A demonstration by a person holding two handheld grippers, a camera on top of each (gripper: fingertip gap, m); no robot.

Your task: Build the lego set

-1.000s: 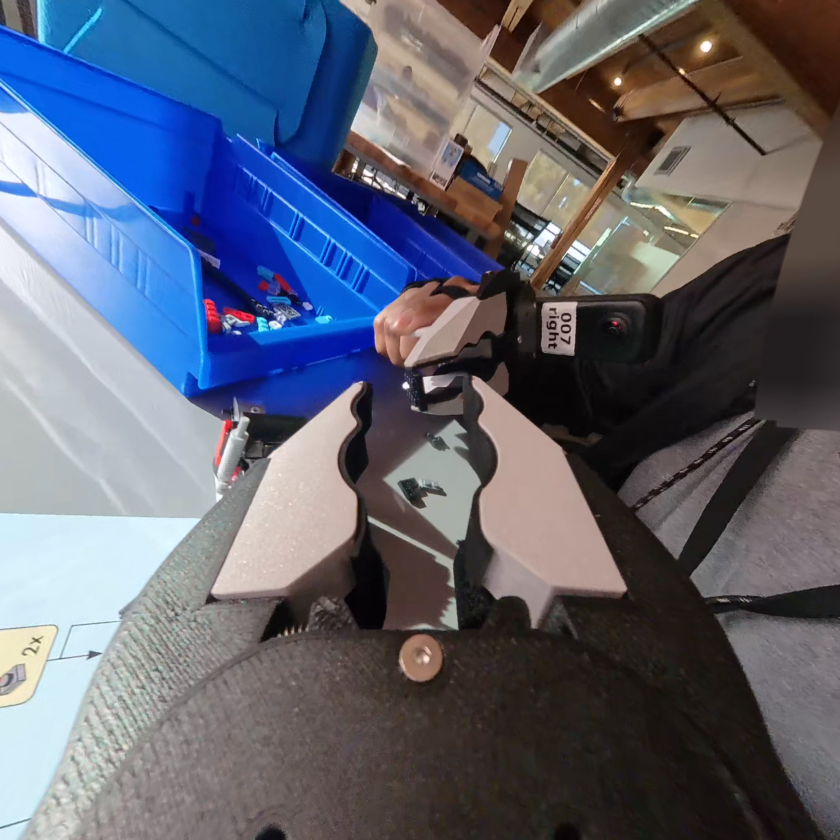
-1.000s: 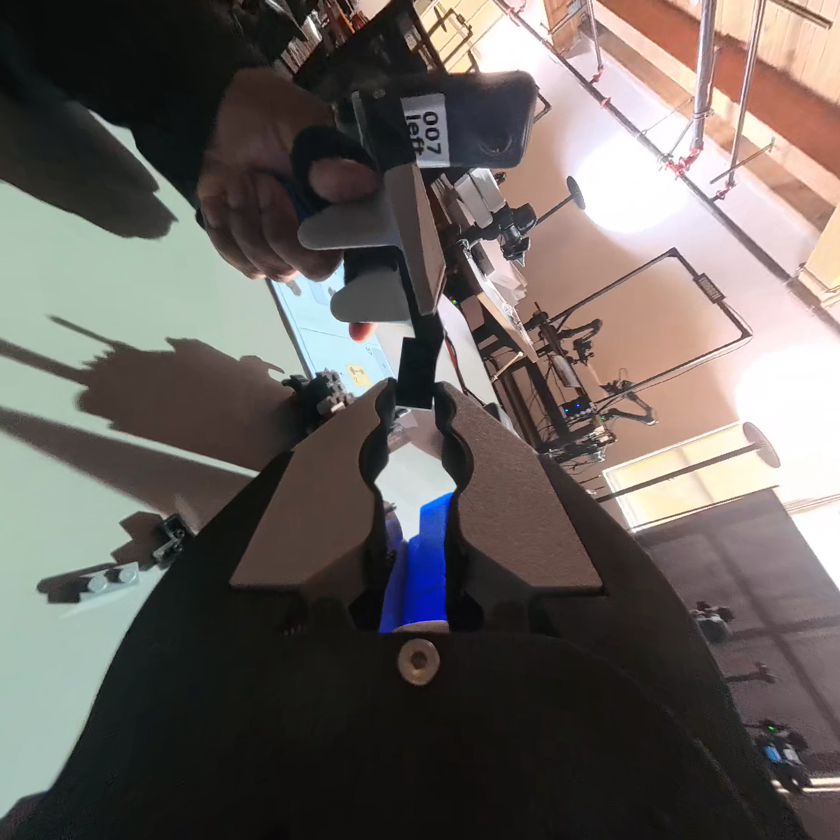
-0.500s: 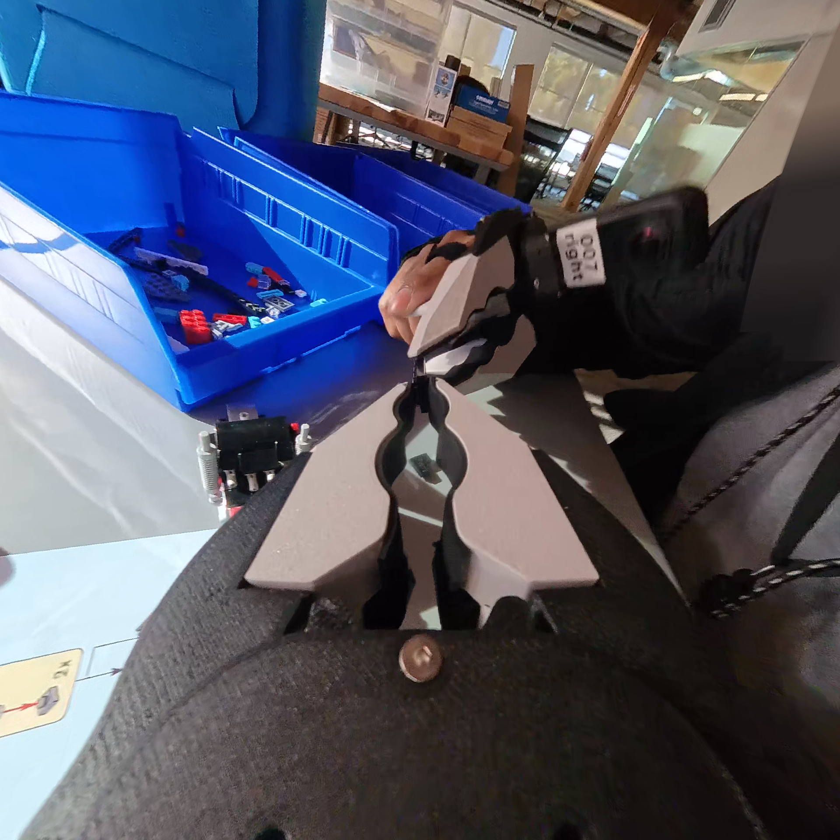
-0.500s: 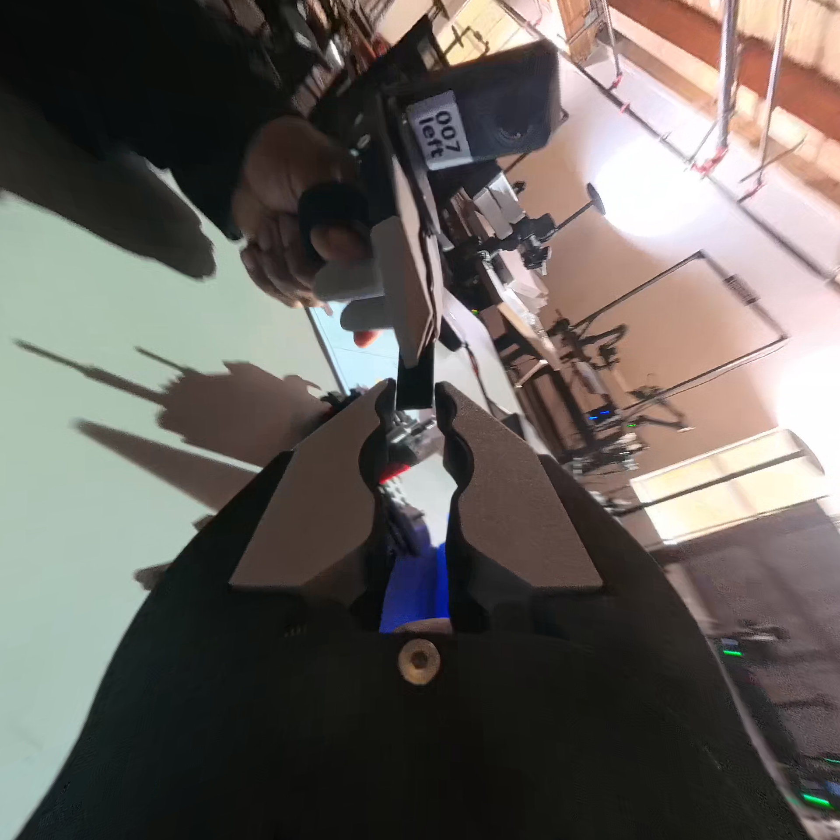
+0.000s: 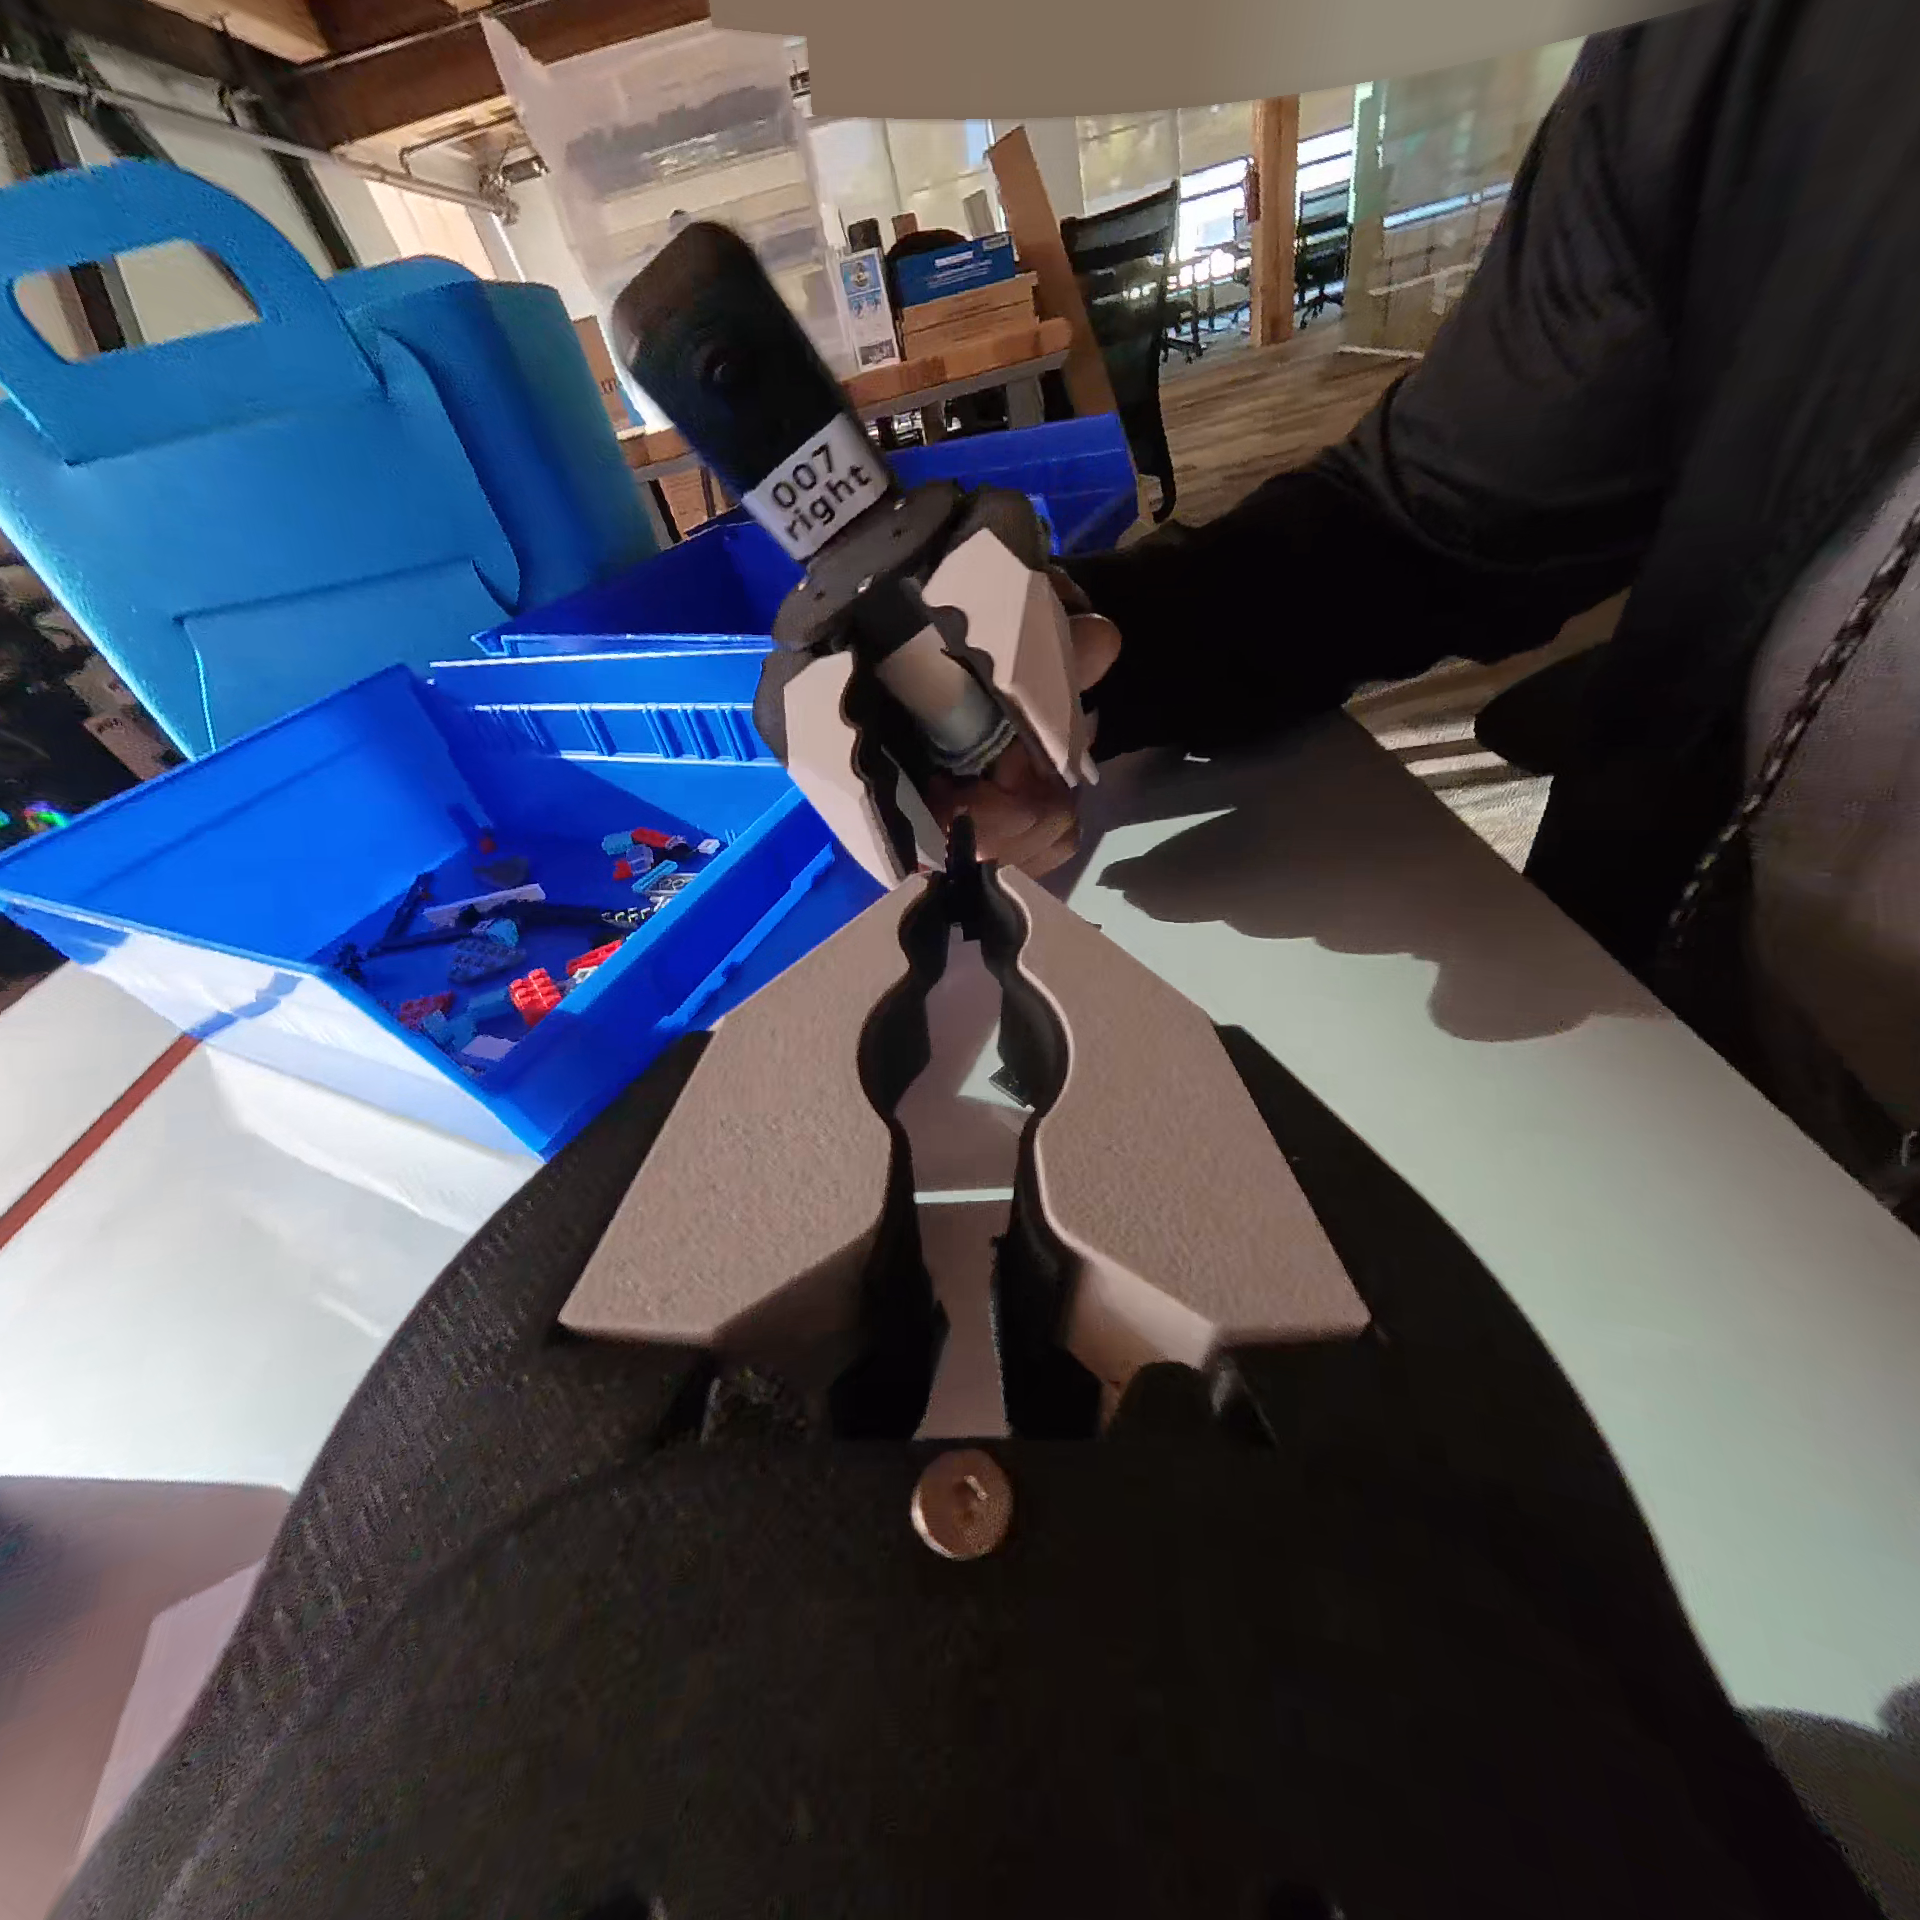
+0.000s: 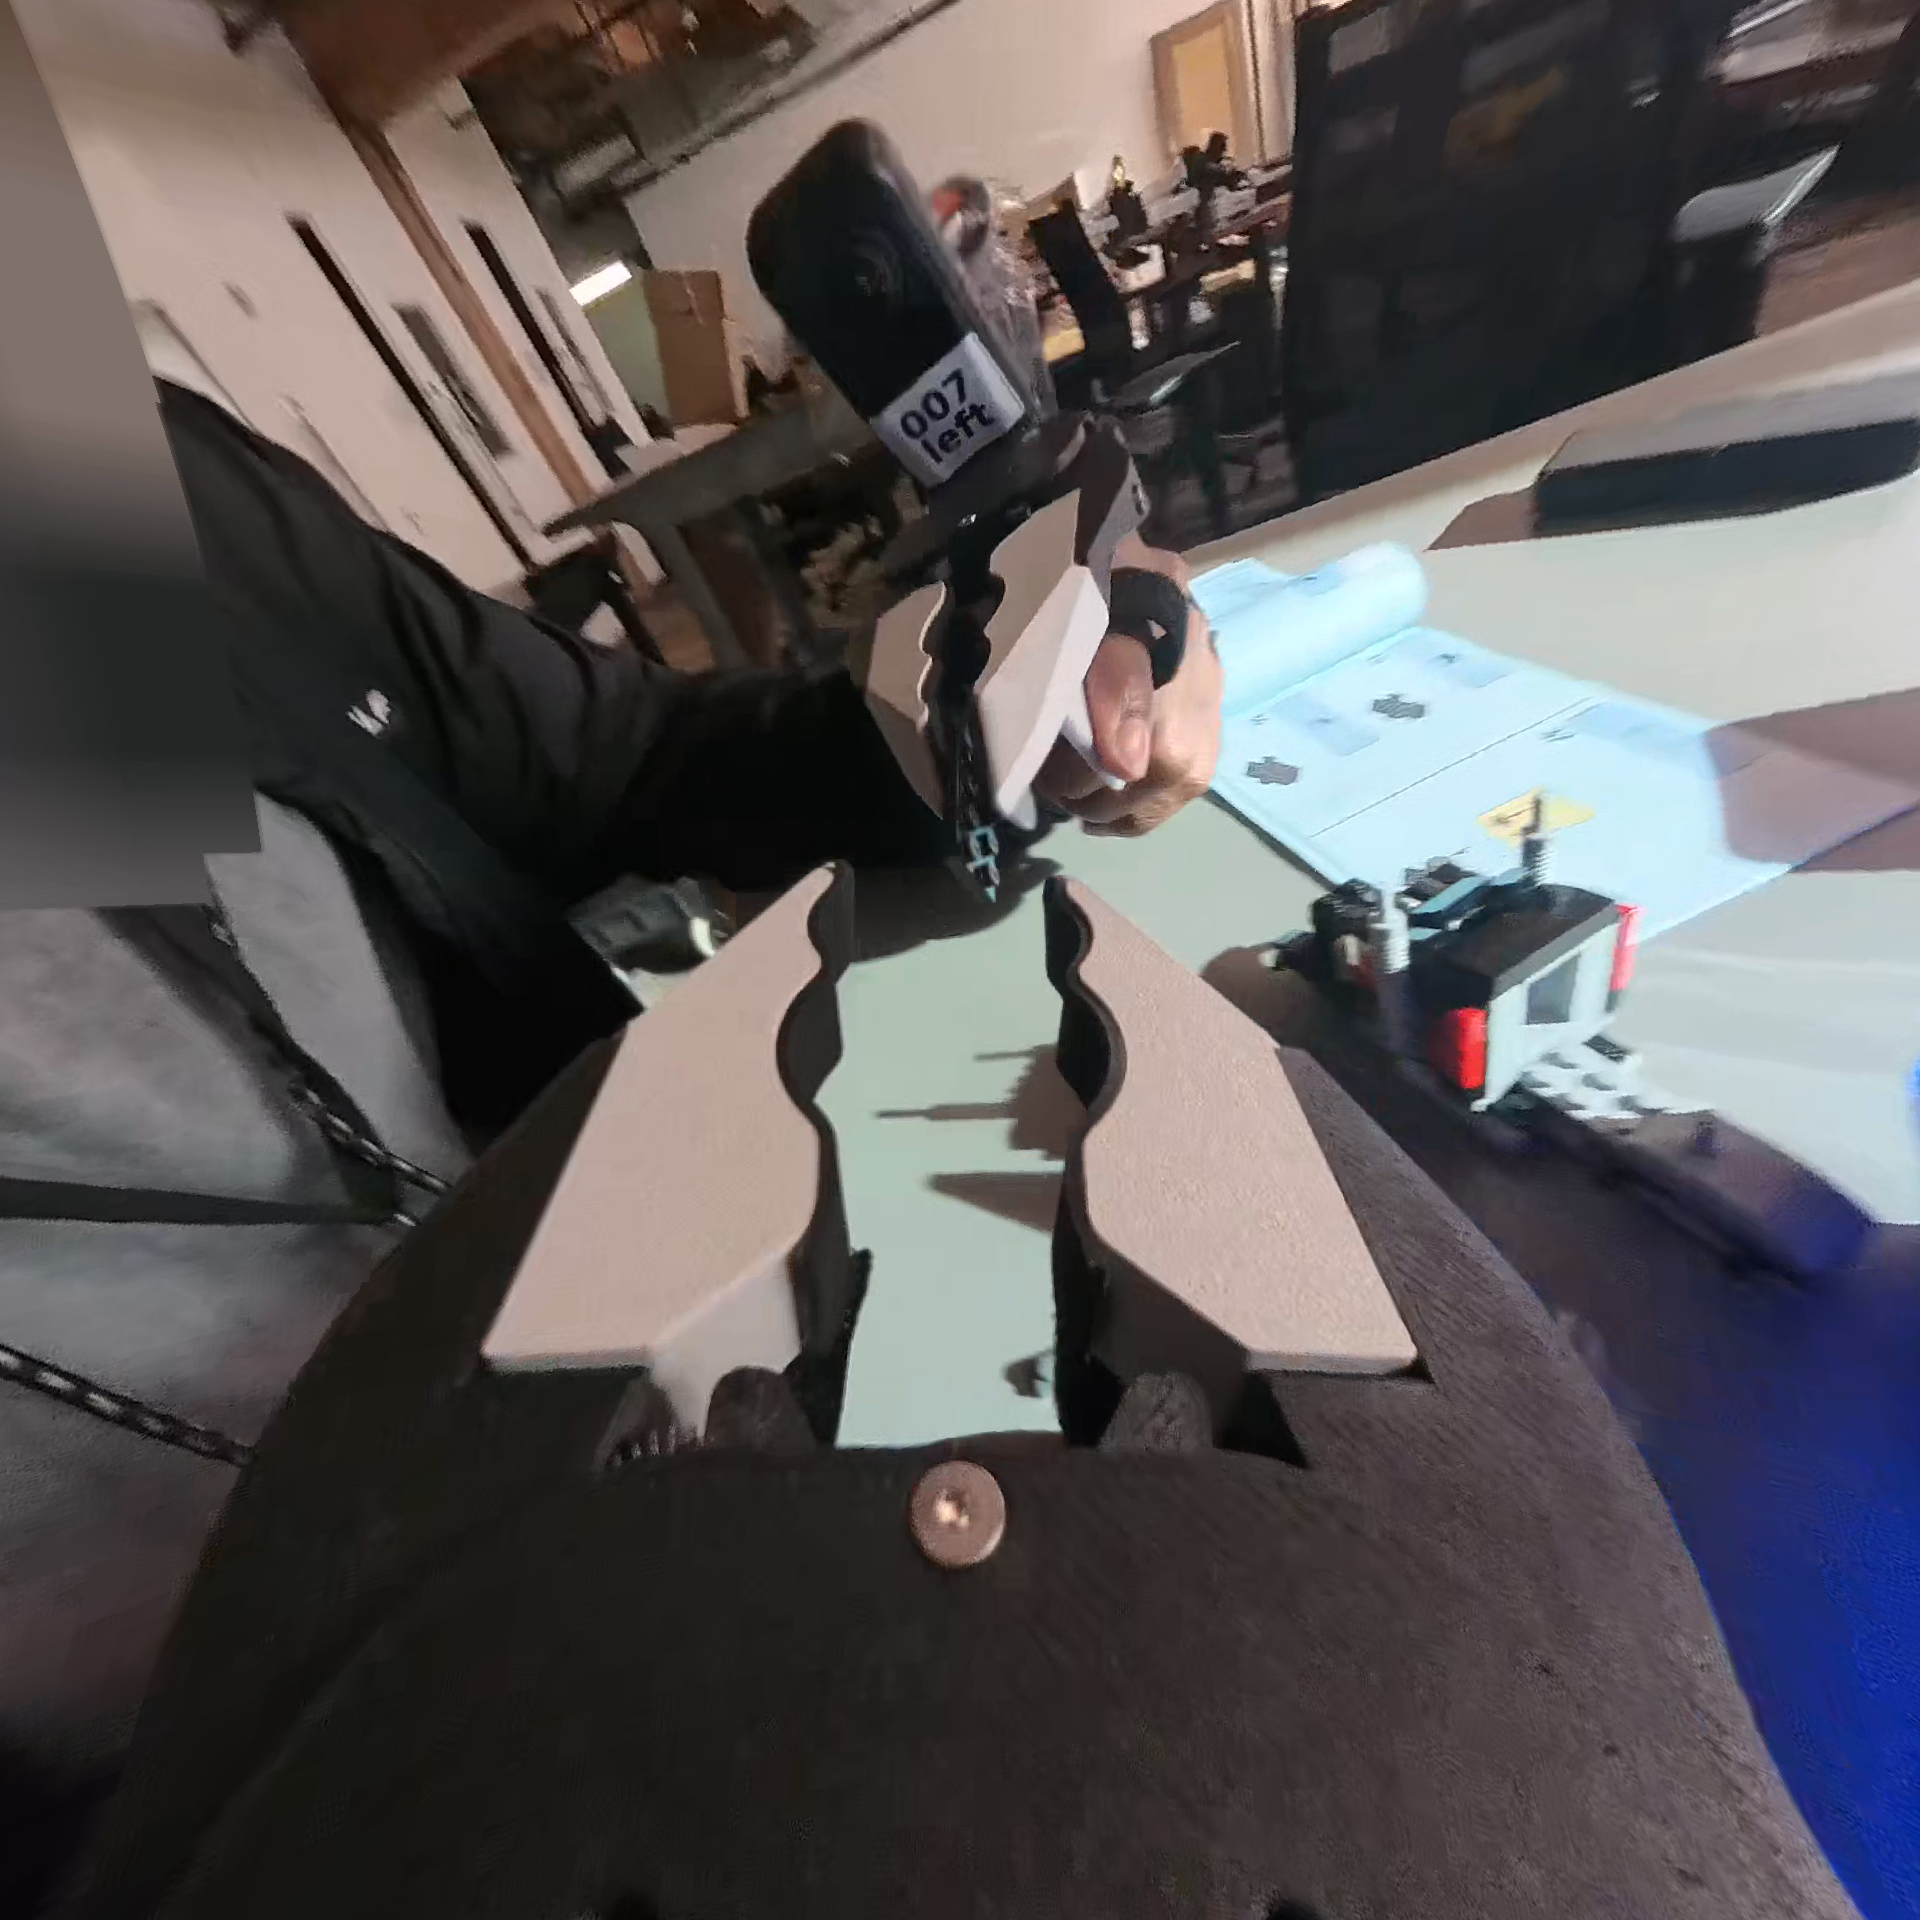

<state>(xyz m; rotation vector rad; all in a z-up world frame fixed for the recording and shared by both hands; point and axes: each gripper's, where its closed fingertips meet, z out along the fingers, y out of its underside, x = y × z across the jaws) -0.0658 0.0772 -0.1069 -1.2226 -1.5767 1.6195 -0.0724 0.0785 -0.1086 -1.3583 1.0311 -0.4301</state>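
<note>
Left gripper was clamped on a small dark lego piece, tips nearly together; in the right wrist view that piece stuck out below its tips. Right gripper had its jaws apart, nothing between them, just beside the piece. Both were held above the grey table. Partly built lego vehicle sat on the table right of the right gripper, next to the open instruction booklet. Blue bin with loose bricks sat far left.
</note>
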